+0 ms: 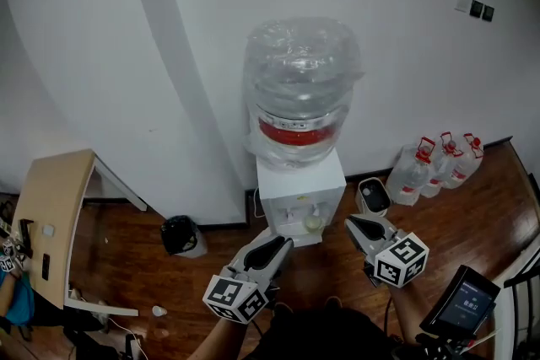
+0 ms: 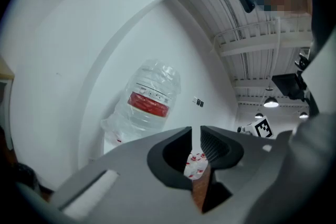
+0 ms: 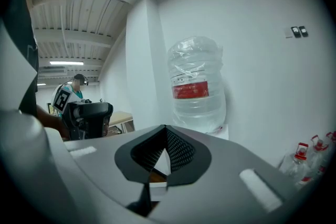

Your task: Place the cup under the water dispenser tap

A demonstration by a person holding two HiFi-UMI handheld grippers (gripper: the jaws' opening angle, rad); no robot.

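Indoors, white water dispenser [image 1: 299, 196] on dark wood floor [image 1: 481, 223] against white wall [image 1: 413, 55].

right gripper [image 3: 166, 131] jaws together, water bottle [image 3: 197, 86] beyond

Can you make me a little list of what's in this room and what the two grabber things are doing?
Dispenser: white water dispenser against the wall, big clear bottle on top
Tap nook: small pale thing, maybe the cup; too small to be sure
Left gripper: in front of the dispenser, jaws almost together, nothing between
Right gripper: beside it, jaws together, empty
Floor: spare bottles at right, black bin at left
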